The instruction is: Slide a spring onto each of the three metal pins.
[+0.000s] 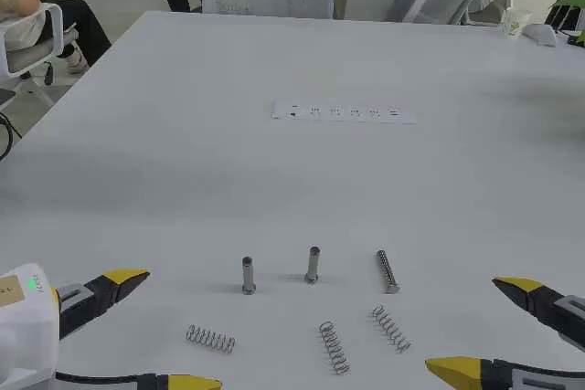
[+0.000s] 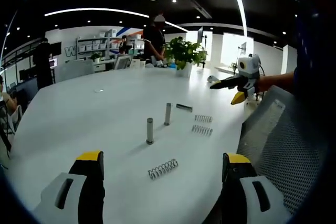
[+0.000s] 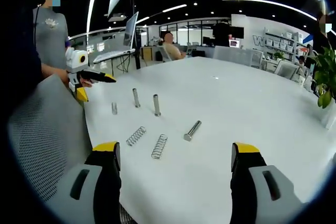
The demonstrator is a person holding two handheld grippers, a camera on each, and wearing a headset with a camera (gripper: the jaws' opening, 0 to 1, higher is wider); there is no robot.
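While no spring was on a pin yet, step 1 pended: left hand-held gripper & right hand-held gripper gaped, empty; springs lay on worktop near pins. Next prob. needed pinching one spring.

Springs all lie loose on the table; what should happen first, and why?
Probably lower the left gripper onto the nearest spring and pinch it: its jaws are open and empty, that spring lies just ahead, and the pin behind it stands upright, bare.
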